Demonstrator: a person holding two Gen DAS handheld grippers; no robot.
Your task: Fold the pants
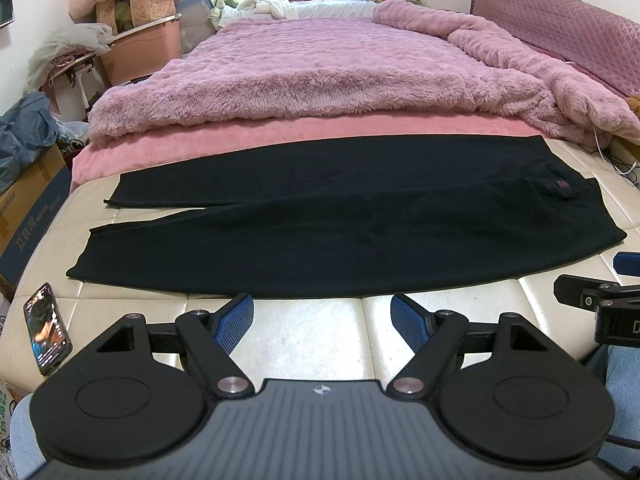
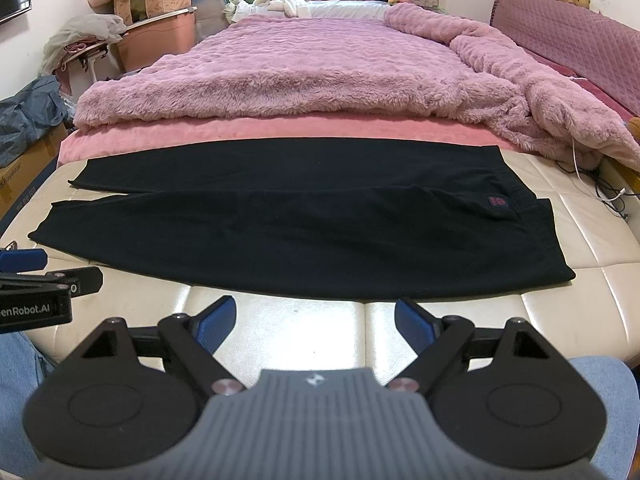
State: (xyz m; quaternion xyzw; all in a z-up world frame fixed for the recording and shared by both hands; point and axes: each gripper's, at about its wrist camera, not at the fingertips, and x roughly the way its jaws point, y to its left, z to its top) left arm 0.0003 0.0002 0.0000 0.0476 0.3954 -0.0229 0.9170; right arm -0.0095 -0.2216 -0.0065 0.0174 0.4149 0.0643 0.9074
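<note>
Both grippers hung low over the cream mattress (image 1: 312,332), side by side, and neither had a grip on anything. The left gripper (image 1: 322,320) had its blue pads (image 1: 236,322) spread wide, bare mattress showing between them. The right gripper (image 2: 316,322) matched it: jaws wide apart, nothing between the pads (image 2: 414,326).

Just ahead of both sets of fingertips lay the black pants (image 1: 320,232), flat across the mattress. The near hem edge sat just beyond the pads without touching them. The waistband with its small red tag (image 2: 497,201) lay ahead and to the right of the right gripper; the two leg ends (image 1: 104,220) ran out ahead and to the left of the left gripper, slightly parted.

Beyond the pants, a pink sheet (image 1: 240,144), then a fluffy pink blanket (image 1: 320,76). A phone (image 1: 47,328) lay lit on the mattress, left of the left gripper. Denim-clad knees (image 2: 600,380) showed beneath the grippers.
</note>
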